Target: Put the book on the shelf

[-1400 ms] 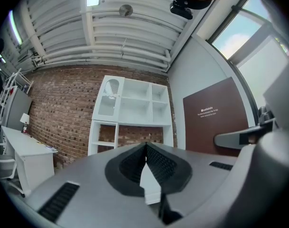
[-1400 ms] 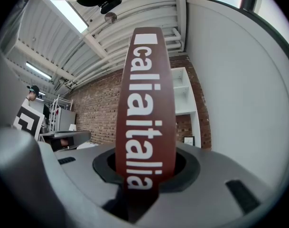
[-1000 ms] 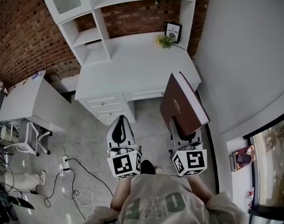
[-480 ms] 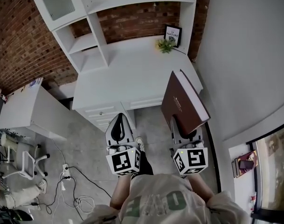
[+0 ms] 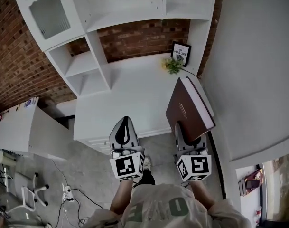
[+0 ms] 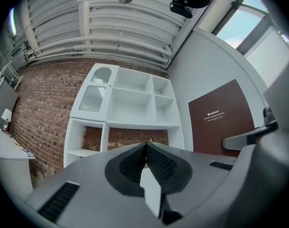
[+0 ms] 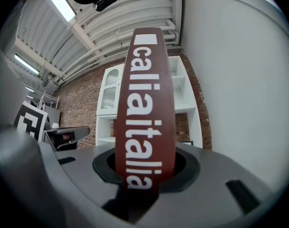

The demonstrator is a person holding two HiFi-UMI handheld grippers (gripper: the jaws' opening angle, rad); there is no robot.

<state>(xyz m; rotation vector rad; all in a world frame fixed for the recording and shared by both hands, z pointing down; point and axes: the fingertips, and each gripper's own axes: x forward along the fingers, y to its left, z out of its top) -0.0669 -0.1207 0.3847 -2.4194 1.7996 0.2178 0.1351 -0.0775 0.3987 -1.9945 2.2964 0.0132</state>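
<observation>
The left gripper (image 5: 125, 120) is empty, its two jaws pressed together with nothing between them. Just to its right, the right gripper (image 5: 184, 129) is clamped on the near end of a thick dark-red book (image 5: 188, 107). The book tilts up and away from the person, its white page edges toward the right wall. It is held in the air over the right end of a white desk (image 5: 130, 96) and touches neither the desk nor the shelf.

The step in hand looks like carrying the book to the white shelf (image 5: 94, 51) that rises behind the desk. The open compartments lie ahead and to the left of the book. To do this well, the grip should probably be firm, since a heavy book held by one end may droop or twist. The book likely needs turning upright before it enters a compartment, and the free left gripper could steady its cover. A small plant (image 5: 172, 65) and a framed picture (image 5: 181, 51) stand at the desk's back right corner, near the book, and could be knocked.

The desk top is smooth and white. A red brick wall (image 5: 16, 65) fills the left and shows behind the shelf. Cables (image 5: 73, 196) trail over a pale floor at lower left. A plain grey wall (image 5: 258, 70) closes the right side.
</observation>
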